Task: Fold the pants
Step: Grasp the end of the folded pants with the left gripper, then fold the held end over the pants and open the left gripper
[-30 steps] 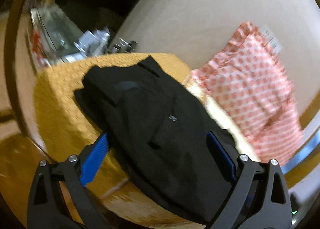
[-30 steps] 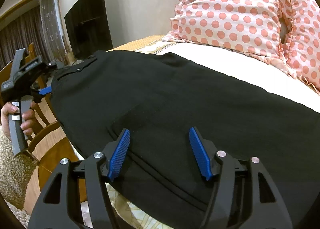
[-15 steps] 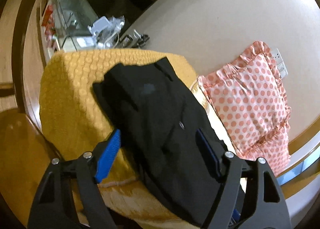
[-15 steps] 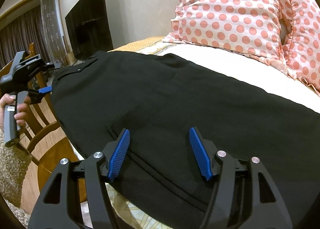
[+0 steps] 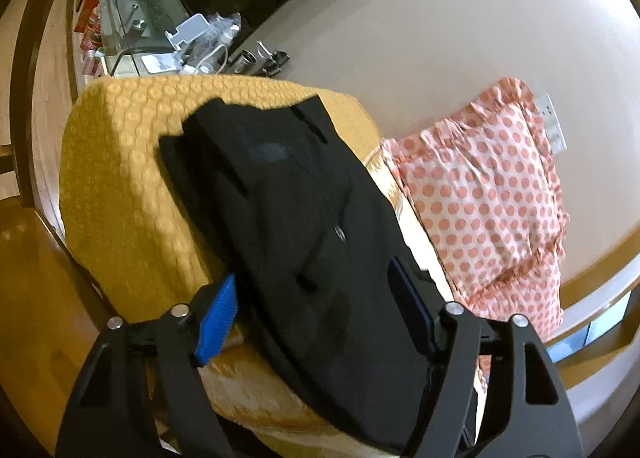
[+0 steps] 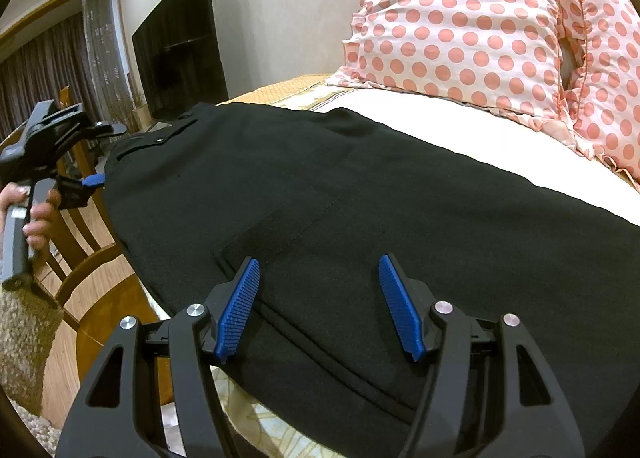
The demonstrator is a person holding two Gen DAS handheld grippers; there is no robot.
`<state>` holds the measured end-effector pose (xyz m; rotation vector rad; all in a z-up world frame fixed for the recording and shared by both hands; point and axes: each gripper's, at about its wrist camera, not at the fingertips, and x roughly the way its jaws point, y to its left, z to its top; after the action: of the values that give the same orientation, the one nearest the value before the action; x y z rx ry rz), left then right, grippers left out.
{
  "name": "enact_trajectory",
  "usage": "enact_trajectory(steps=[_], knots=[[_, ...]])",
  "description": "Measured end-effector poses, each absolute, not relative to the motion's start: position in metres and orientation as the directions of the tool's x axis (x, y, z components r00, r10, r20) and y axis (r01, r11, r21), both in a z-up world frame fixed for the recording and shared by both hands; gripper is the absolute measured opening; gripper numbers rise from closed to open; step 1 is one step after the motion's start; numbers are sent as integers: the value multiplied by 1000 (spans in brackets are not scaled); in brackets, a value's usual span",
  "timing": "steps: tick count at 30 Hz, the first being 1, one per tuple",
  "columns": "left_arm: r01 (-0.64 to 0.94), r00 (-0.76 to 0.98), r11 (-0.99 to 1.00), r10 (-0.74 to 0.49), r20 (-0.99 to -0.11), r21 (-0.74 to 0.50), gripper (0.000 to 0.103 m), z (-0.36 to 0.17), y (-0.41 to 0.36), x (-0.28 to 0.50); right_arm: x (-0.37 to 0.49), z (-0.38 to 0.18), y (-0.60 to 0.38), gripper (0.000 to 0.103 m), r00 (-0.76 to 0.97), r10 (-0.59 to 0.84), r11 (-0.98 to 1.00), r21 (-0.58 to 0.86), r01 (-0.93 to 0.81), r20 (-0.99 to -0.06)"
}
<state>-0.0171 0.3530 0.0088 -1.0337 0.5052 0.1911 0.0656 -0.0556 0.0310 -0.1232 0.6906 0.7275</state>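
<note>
Black pants [image 6: 360, 197] lie spread lengthwise on the bed, waistband at the far left end. In the left wrist view the pants [image 5: 304, 217] run from the yellow cover toward me. My left gripper [image 5: 316, 306] straddles their near part; its jaws are closing, with cloth between them and the pads not pressing on it. From the right wrist view, the left gripper [image 6: 105, 155] sits at the waist edge, held by a hand [image 6: 38, 213]. My right gripper [image 6: 320, 302] stands open over the trouser leg near the bed's front edge, gripping nothing.
Pink polka-dot pillows [image 6: 460, 25] lean on the wall behind the pants. The yellow bed cover [image 5: 120, 177] ends near a cluttered glass stand [image 5: 160, 37]. A dark TV [image 6: 180, 53] hangs at the back left, and a wooden chair [image 6: 80, 242] stands beside the bed.
The left gripper's jaws have narrowed around the pants and the gripper has rolled. The right gripper has stayed still.
</note>
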Motion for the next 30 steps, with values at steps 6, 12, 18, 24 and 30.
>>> enact_trajectory(steps=[6, 12, 18, 24, 30], knots=[[-448, 857, 479, -12, -515, -755, 39, 2, 366, -13, 66, 31, -57, 64, 539, 584, 749, 145, -647, -607], [-462, 845, 516, 8, -535, -721, 14, 6, 368, -10, 66, 39, -76, 64, 549, 618, 749, 210, -628, -563], [-434, 849, 670, 81, -522, -603, 12, 54, 339, 1, 66, 52, -113, 67, 600, 611, 776, 242, -583, -517], [-275, 893, 838, 41, -449, -471, 12, 125, 263, 27, 65, 58, -165, 69, 654, 585, 810, 293, -509, -479], [-2, 899, 935, -154, -411, -355, 12, 158, 137, 63, 65, 58, -228, 69, 727, 516, 852, 364, -377, -454]])
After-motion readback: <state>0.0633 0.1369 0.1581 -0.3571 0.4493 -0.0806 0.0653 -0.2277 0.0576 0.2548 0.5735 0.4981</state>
